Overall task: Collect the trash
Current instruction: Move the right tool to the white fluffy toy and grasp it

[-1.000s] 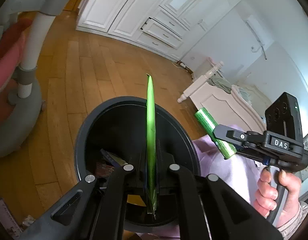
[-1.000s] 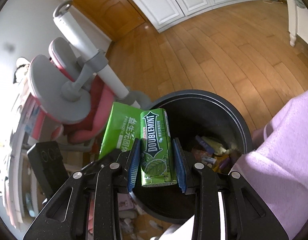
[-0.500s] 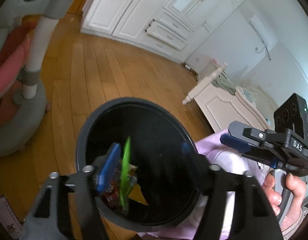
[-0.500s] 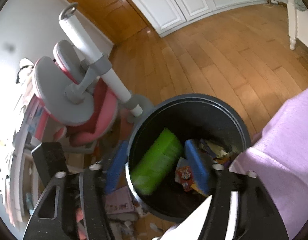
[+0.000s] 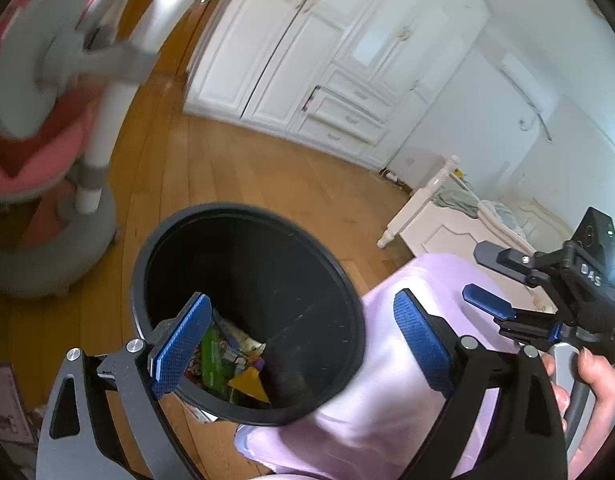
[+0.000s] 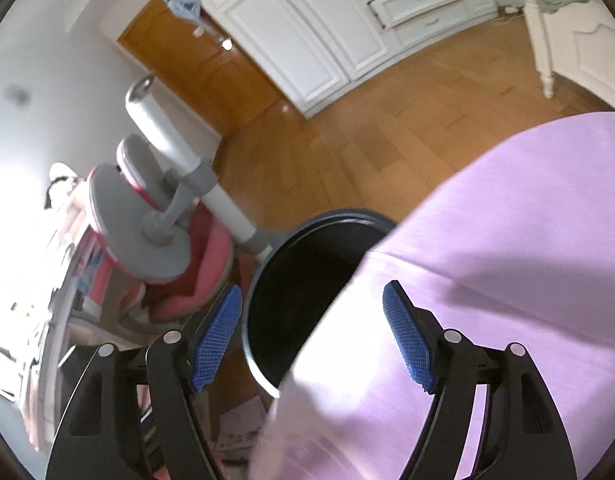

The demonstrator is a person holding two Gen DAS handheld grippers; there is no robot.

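Observation:
A black round trash bin (image 5: 347, 300) stands on the wooden floor. At its bottom lie a green packet (image 5: 212, 360), a yellow scrap (image 5: 247, 386) and other wrappers. My left gripper (image 5: 301, 344) hangs over the bin's near rim, its jaws opening wide with nothing between the blue pads (image 5: 179, 344). At the right of the left wrist view a hand (image 5: 587, 376) holds my right gripper (image 5: 491, 284), also empty. In the right wrist view my right gripper (image 6: 312, 338) is opening, with nothing held. There a lilac garment (image 6: 487, 260) covers half of the bin (image 6: 299, 280).
A pink and grey chair (image 5: 47, 100) on a round base stands left of the bin. White wardrobes with drawers (image 5: 327, 60) line the far wall. A white bed frame (image 5: 447, 220) is at the right. Papers (image 6: 243, 420) lie on the floor beside the bin.
Both grippers let go of their green packets, which fell into the bin. Both sets of jaws spread wide, and both grippers drew back and up from the bin.

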